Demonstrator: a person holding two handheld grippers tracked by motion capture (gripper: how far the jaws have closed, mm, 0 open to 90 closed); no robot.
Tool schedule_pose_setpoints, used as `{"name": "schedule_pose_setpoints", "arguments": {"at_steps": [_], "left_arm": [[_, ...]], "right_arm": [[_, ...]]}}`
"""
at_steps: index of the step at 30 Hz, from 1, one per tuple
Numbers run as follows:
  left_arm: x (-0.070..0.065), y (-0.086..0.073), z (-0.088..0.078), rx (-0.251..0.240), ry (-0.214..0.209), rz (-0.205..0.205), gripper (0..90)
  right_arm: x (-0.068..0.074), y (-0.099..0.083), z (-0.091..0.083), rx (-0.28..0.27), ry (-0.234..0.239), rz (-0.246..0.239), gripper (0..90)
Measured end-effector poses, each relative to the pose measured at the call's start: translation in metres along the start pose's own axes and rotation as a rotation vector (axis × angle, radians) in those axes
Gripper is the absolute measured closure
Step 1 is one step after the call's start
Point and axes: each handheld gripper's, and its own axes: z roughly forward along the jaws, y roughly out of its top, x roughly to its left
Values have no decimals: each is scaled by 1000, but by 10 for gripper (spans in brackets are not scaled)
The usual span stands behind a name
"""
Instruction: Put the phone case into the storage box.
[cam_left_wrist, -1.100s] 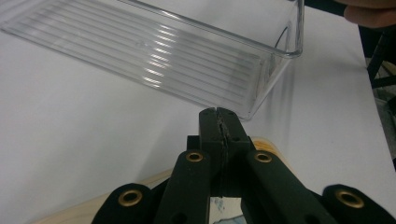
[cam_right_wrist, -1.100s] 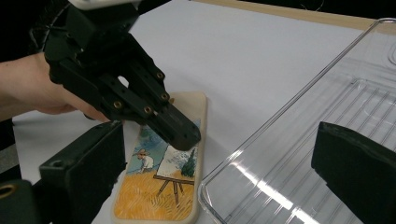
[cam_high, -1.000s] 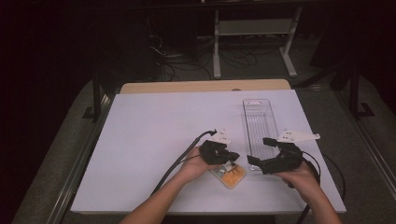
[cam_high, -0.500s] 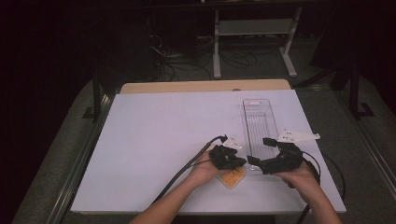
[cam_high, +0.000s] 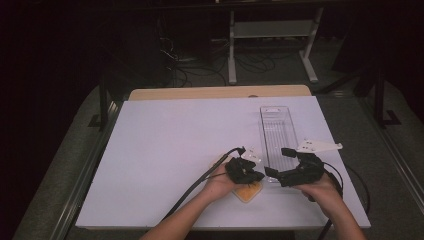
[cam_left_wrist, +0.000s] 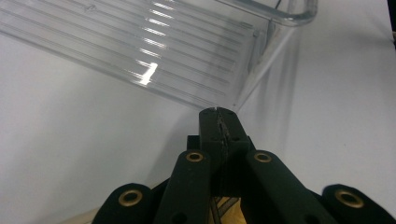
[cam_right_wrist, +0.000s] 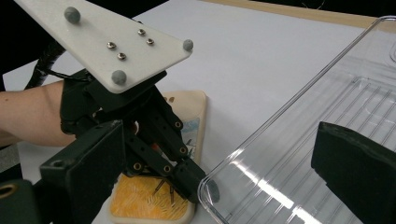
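Note:
A clear plastic tray (cam_high: 278, 131) lies lengthwise on the white table, its ribbed floor (cam_left_wrist: 154, 51) and near corner (cam_right_wrist: 210, 191) close by. A small cream tile with an orange picture (cam_high: 248, 191) lies flat just left of that corner, also in the right gripper view (cam_right_wrist: 154, 205). My left gripper (cam_high: 257, 176) hangs over the tile, jaws shut with nothing between them. Its tip (cam_left_wrist: 219, 114) almost touches the tray's corner rim, as the right gripper view (cam_right_wrist: 198, 179) also shows. My right gripper (cam_high: 277, 162) stands wide open across the tray's near end, with the tray corner between its jaws (cam_right_wrist: 219, 149).
The white table top (cam_high: 175, 145) stretches left and back from the hands. A wooden edge (cam_high: 220, 93) borders the far side. Both cables trail toward the front edge. A metal stand (cam_high: 270, 30) and loose cables sit on the dark floor beyond.
The left gripper has shifted a little to the right over the tile, closer to the tray's near corner. The right gripper, tray and tile have stayed put.

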Motion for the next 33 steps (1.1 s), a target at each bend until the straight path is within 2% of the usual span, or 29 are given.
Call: {"name": "schedule_pose_setpoints", "arguments": {"at_steps": [10,20,21,25,33], "left_arm": [[-9,-7,-10,49,-26,-2,900],[-21,-23,-26,69,-41,0,900],[-21,-24,-28,78,-42,13,900],[-26,-34,-39,93,-35,23,900],[-28,-47,-56,112,-17,15,900]], "right_arm": [[1,0,1,4,-2,1,26],[2,-1,4,19,-1,2,27],[2,-1,4,19,-1,2,27],[2,-1,5,23,-1,2,27],[2,-2,6,22,-5,0,28]]}}
